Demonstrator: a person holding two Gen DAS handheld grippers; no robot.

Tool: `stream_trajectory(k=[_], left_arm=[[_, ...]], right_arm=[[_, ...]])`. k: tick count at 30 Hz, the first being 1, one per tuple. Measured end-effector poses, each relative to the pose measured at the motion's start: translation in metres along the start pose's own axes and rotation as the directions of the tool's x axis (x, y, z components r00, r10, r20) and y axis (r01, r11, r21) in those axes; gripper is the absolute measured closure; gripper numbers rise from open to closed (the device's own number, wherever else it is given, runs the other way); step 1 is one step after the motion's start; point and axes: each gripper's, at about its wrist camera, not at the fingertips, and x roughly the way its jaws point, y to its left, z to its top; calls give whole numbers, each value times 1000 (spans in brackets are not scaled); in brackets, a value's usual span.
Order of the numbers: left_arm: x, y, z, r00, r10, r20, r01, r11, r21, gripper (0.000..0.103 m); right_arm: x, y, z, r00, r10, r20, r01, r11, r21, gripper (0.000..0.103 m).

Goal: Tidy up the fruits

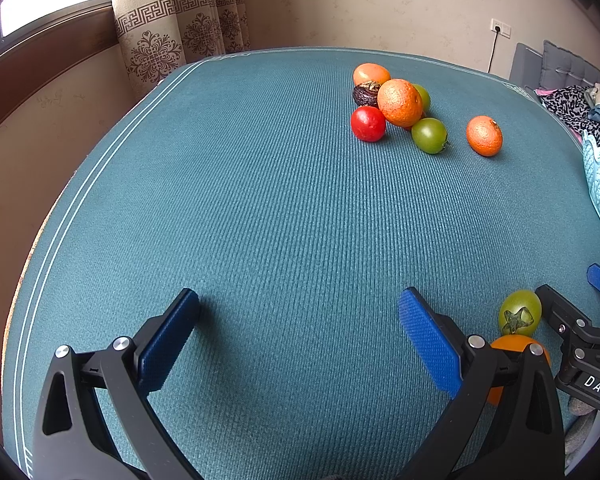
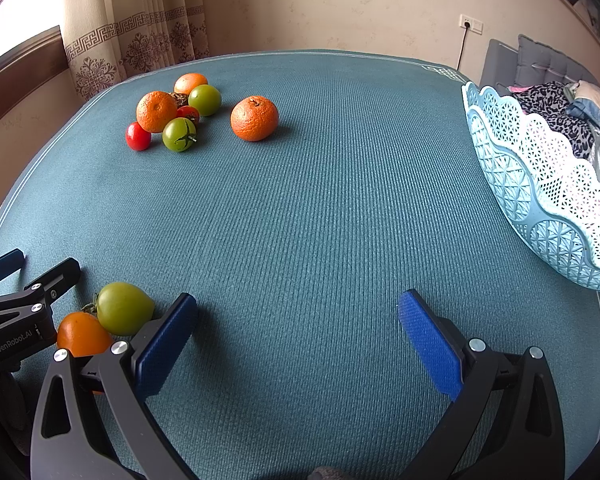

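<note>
Right wrist | both jaws spread, empty | basket (image 2: 540, 208) at mat (image 2: 320, 200) edge

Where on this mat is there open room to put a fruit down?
The wide middle of the mat is bare, from the open right gripper to the lone orange and across to the basket. It is crowded at the far fruit cluster and near the green tomato.

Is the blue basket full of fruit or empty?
Cannot tell. Only part of the basket shows, with no fruit visible inside; the fruit in view all lies on the green mat.
</note>
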Motion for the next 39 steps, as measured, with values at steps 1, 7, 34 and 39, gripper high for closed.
stream_trajectory(k=[1, 7, 34, 39], left_arm=[[0, 0, 0, 1000, 0, 0, 0, 1000, 0, 2], [0, 0, 0, 1000, 0, 0, 0, 1000, 0, 2], [-71, -5, -41, 956, -284, 68, 272, 951, 150, 3], [-76, -32, -47, 957, -283, 64, 263, 939, 220, 3]], right_arm=[[0, 0, 0, 1000, 0, 0, 0, 1000, 0, 5], [2, -2, 1, 1000, 10, -5, -10, 1000, 1, 5], [-15, -28, -6, 986, 165, 6, -165, 986, 37, 5], [-18, -29, -4, 981, 192, -1, -192, 981, 31, 5]])
